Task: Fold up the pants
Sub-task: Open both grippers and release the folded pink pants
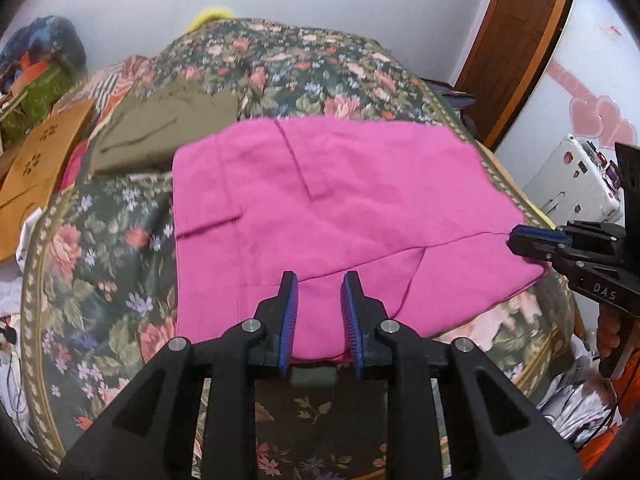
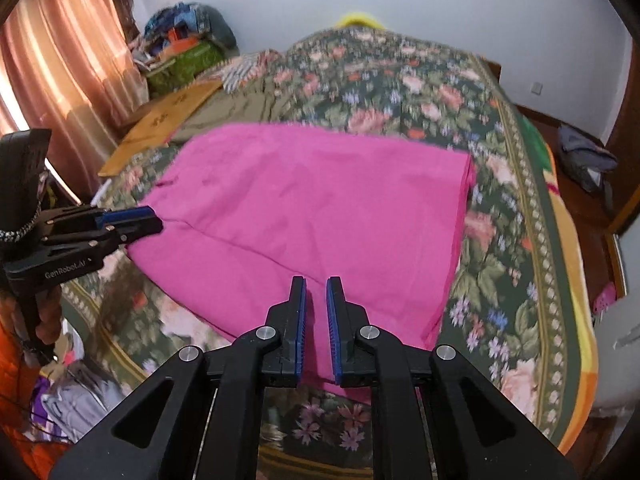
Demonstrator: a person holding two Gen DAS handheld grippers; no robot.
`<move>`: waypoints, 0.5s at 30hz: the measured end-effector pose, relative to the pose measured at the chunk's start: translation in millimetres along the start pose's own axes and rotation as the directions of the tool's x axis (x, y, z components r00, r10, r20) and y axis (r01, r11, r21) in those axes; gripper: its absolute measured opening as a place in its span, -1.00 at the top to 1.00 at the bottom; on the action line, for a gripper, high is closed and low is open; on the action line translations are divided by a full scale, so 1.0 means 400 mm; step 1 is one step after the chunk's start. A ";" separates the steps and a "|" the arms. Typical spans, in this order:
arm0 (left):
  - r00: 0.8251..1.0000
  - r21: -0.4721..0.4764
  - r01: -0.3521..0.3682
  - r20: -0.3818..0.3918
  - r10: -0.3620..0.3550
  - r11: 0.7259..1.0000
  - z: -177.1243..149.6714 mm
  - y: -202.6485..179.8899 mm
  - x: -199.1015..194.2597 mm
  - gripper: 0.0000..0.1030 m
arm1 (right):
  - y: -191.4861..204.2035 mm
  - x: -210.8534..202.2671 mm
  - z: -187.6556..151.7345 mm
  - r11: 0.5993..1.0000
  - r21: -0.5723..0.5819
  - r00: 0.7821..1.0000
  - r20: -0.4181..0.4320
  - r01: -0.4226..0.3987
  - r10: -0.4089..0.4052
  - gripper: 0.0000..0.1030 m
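Note:
Bright pink pants point(image 1: 320, 208) lie folded flat on a floral bedspread point(image 1: 100, 280); they also show in the right wrist view point(image 2: 304, 216). My left gripper point(image 1: 319, 280) is open, its blue pads over the near edge of the pants, holding nothing. In the right wrist view it shows at the left point(image 2: 154, 220) by the pants' left corner. My right gripper point(image 2: 316, 286) is open with a narrow gap, above the pants' near edge. In the left wrist view it shows at the right point(image 1: 514, 240), at the pants' right edge.
An olive garment point(image 1: 168, 132) lies behind the pants on the bed. A brown paper bag point(image 1: 36, 176) and piled clothes point(image 1: 36, 68) sit at the left. A wooden door point(image 1: 516, 44) and a white box point(image 1: 576, 184) are at the right. A curtain point(image 2: 60, 64) hangs left.

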State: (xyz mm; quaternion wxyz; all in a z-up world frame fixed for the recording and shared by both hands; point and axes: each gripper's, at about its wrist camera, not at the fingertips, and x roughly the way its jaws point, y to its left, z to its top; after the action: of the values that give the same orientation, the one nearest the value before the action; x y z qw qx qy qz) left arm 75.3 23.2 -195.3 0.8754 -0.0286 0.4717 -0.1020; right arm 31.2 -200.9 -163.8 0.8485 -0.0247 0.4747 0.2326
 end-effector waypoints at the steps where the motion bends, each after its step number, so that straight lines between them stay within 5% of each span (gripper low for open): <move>1: 1.000 -0.001 -0.001 0.003 0.001 1.000 -0.006 0.003 0.000 0.48 | -0.006 0.008 -0.010 1.000 0.004 1.000 -0.013 0.000 0.000 0.82; 12: 1.000 -0.012 0.020 0.010 -0.020 1.000 -0.057 0.036 -0.013 0.27 | -0.025 -0.014 -0.058 1.000 -0.003 1.000 -0.017 0.005 -0.005 0.75; 15: 1.000 0.005 -0.023 -0.002 0.023 1.000 -0.048 0.043 -0.028 0.15 | -0.047 -0.029 -0.061 0.999 0.011 0.999 -0.029 0.035 -0.034 0.50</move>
State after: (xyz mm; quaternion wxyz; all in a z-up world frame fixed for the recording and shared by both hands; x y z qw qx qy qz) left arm 56.1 43.4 -199.2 0.8761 -0.0208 0.4726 -0.0933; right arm 14.4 -228.3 -171.2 0.8456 -0.0313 0.4878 0.2147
